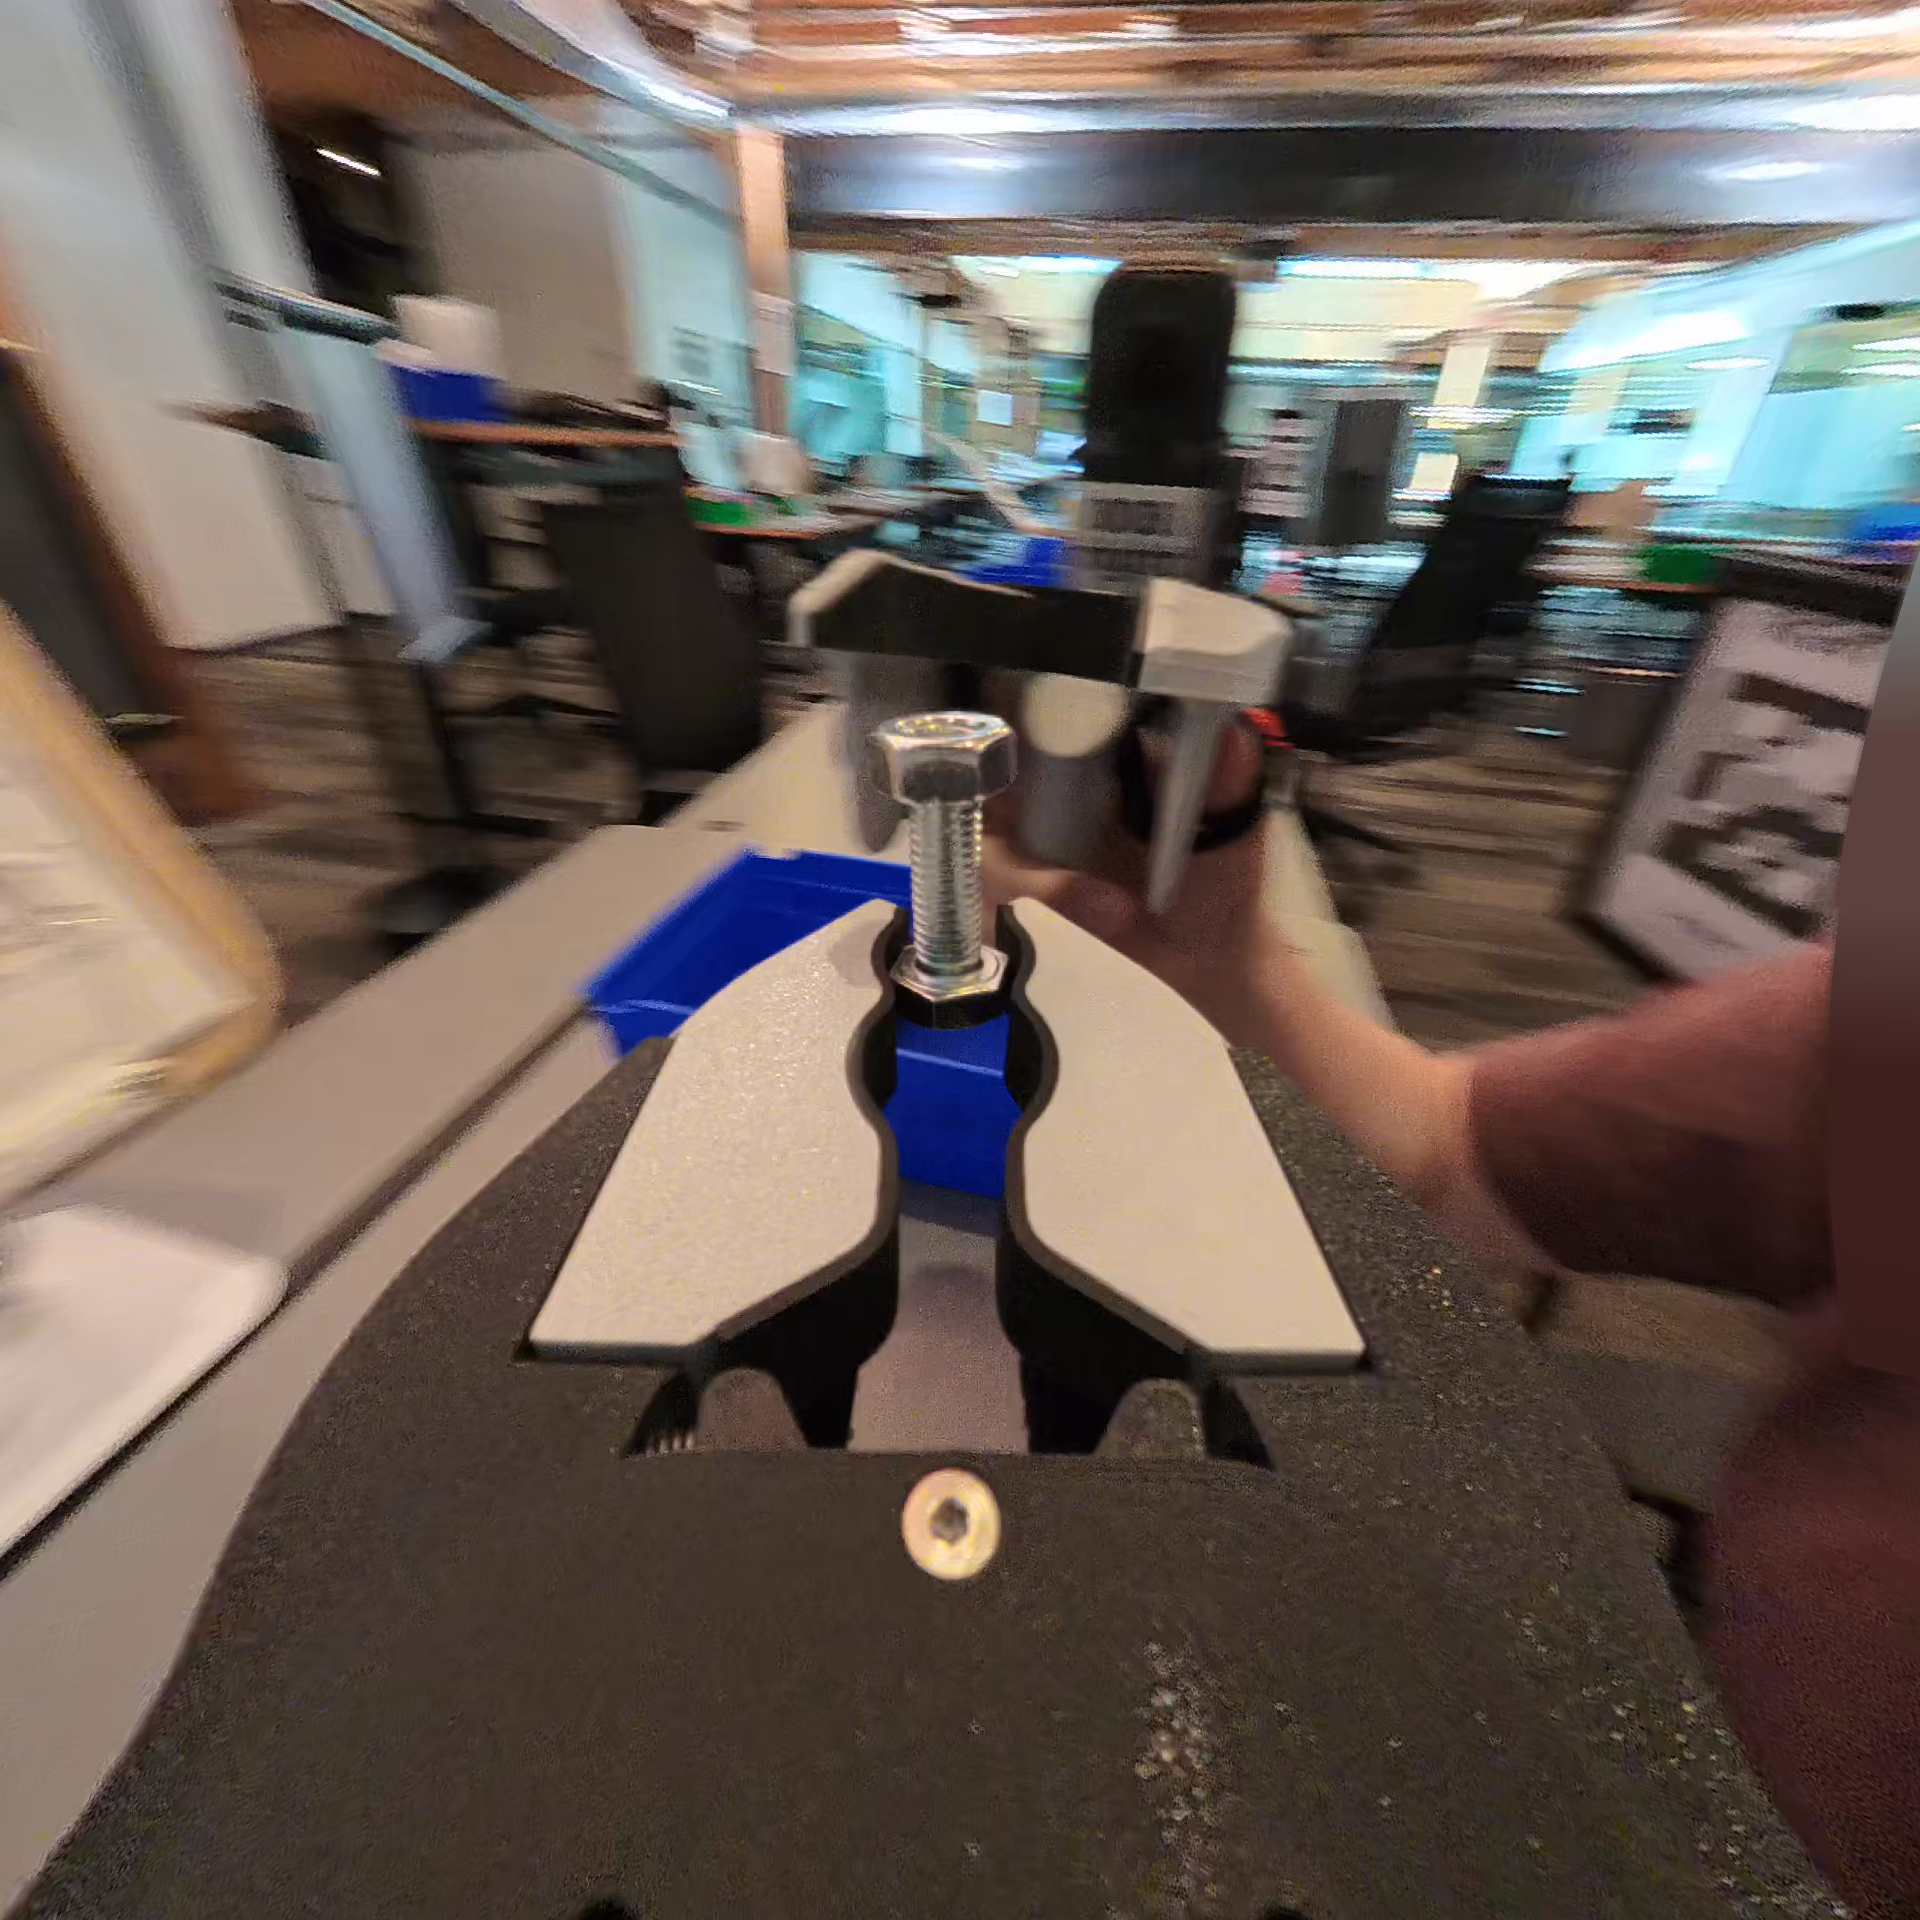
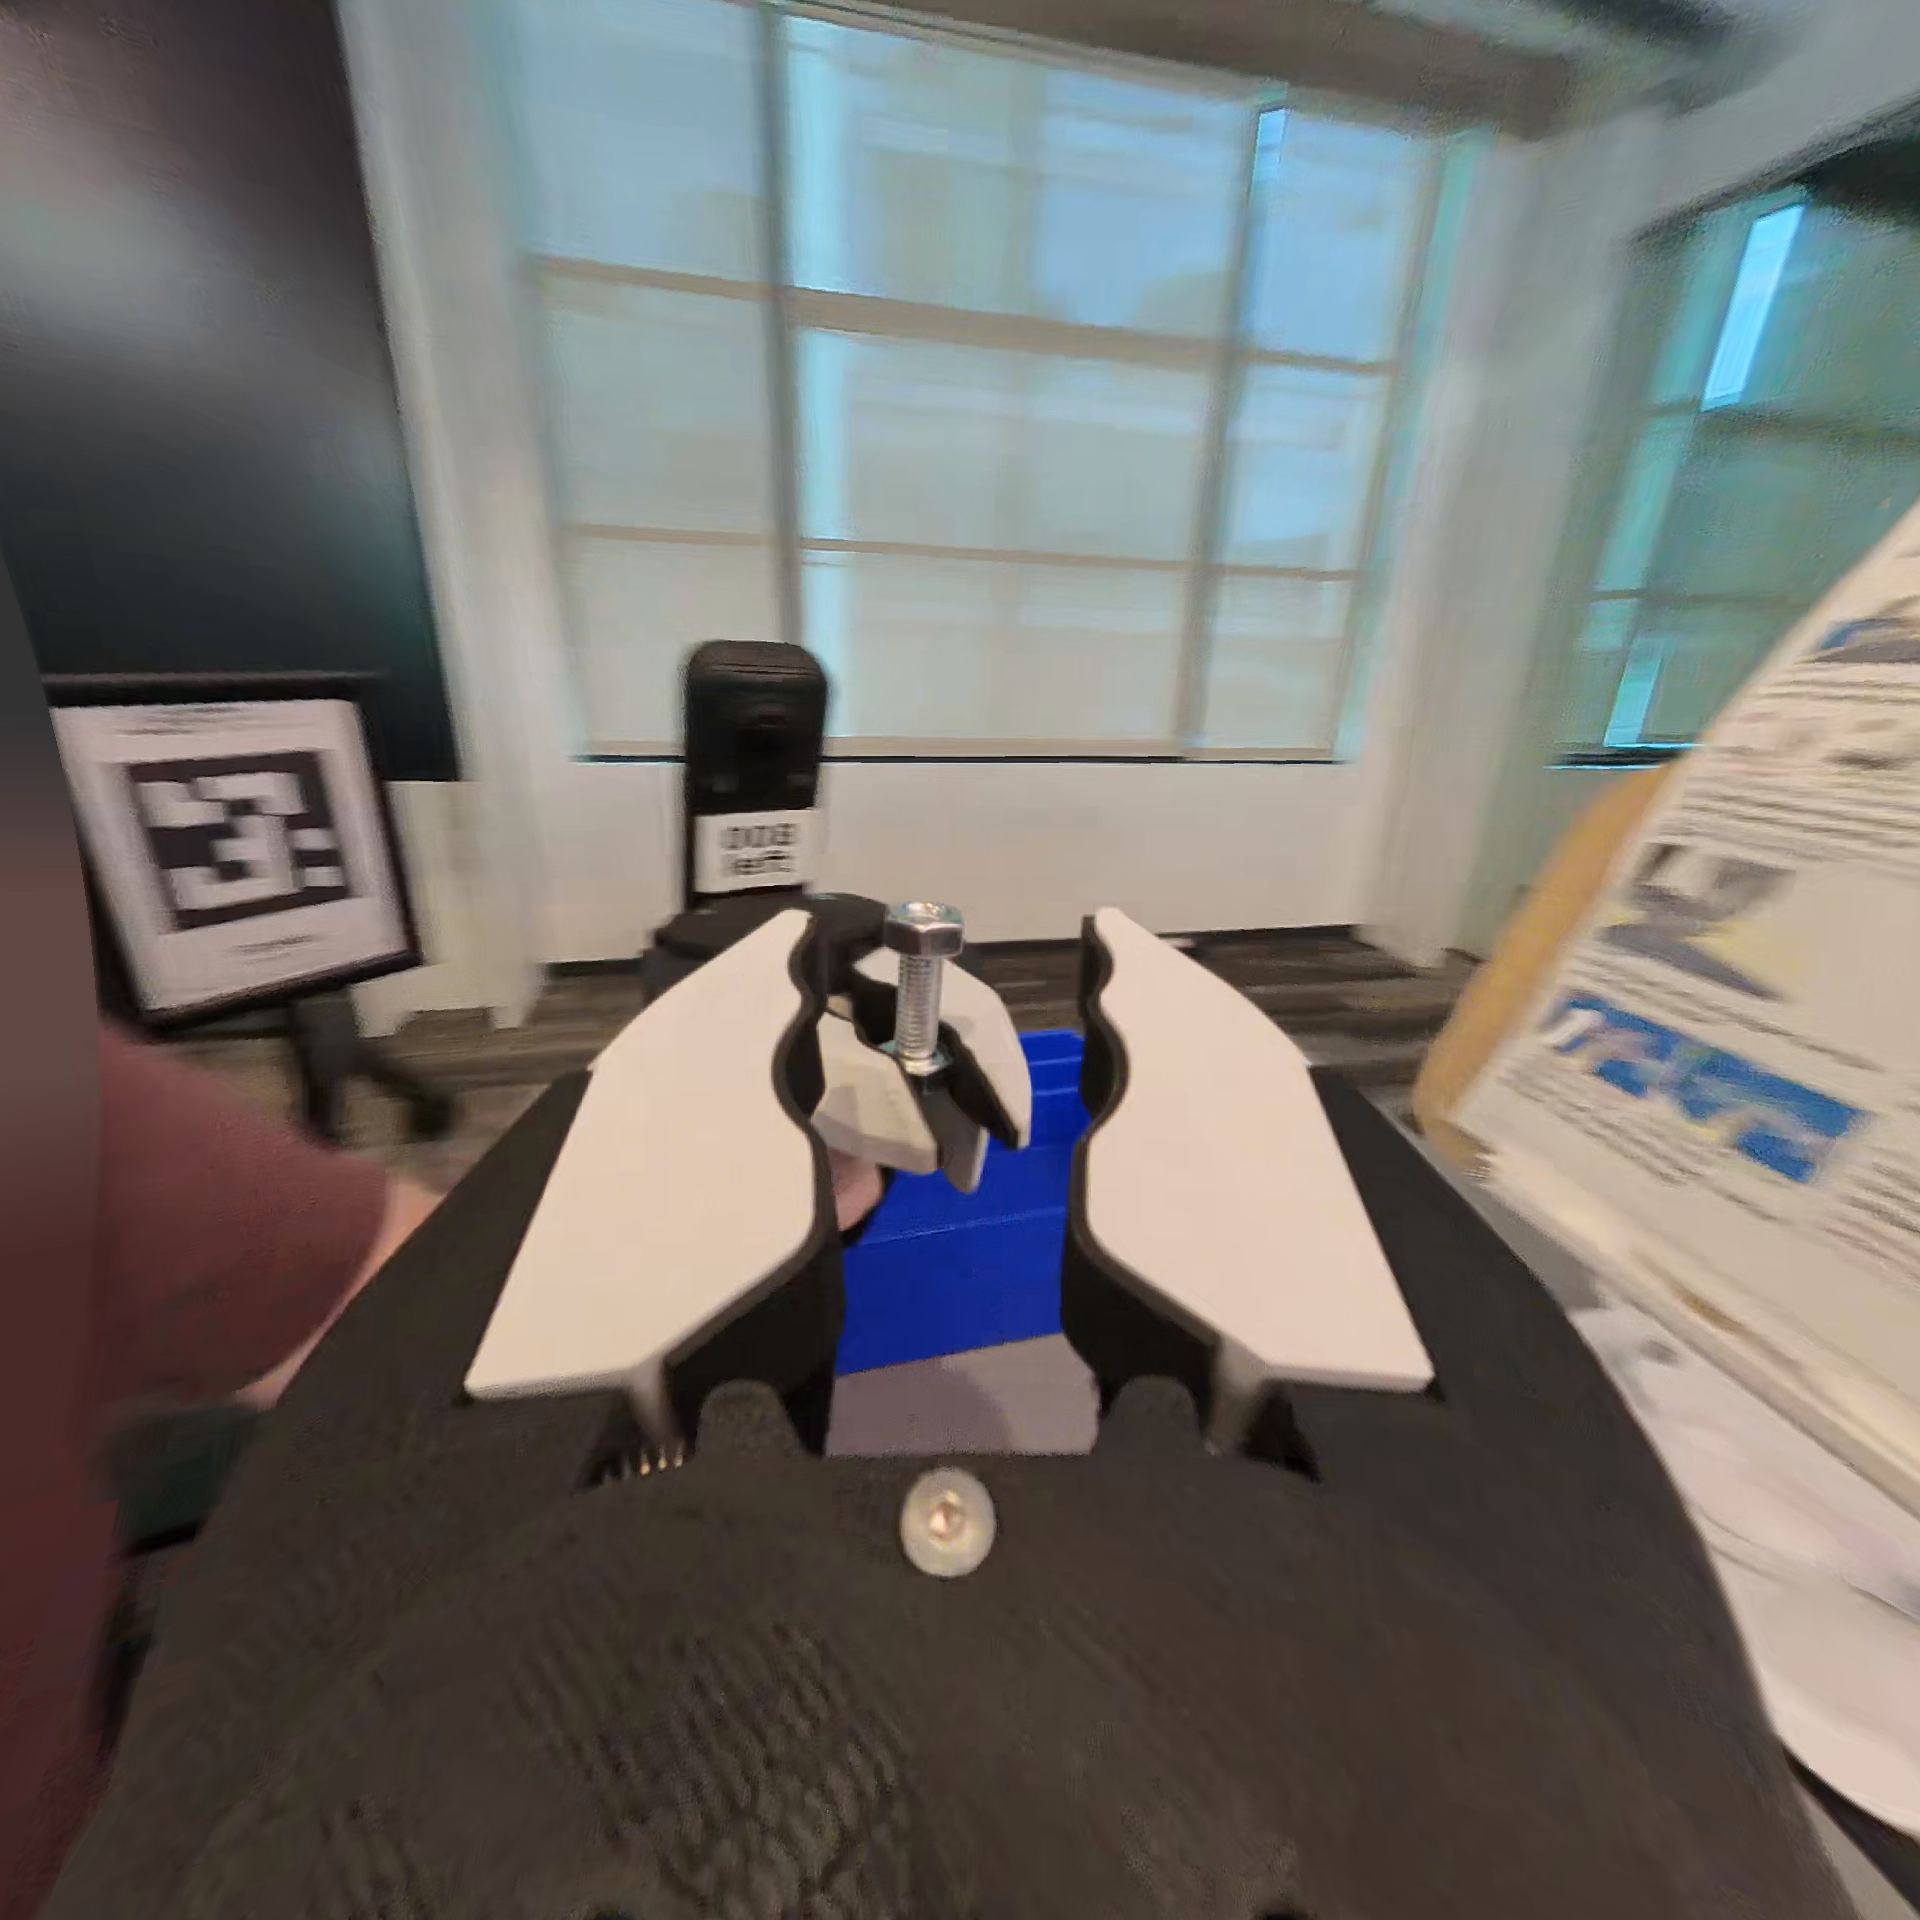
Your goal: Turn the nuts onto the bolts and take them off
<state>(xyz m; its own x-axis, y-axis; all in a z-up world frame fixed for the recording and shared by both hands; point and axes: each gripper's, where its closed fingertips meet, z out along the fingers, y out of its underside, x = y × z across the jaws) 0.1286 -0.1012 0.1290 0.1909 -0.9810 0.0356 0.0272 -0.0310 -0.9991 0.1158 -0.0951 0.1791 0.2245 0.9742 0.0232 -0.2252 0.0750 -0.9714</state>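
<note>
So we've got the left gripper clamped on the nut mid-frame, bolt standing upright, head up, over the blue bin. Our right gripper sits wide open, holding nothing, facing it.

Bolt and nut: shiny silver. Bin bright blue; gripper fingers light grey on a black speckled body, table pale grey. Framed board has a black-and-white block pattern; sleeve is maroon.
</note>
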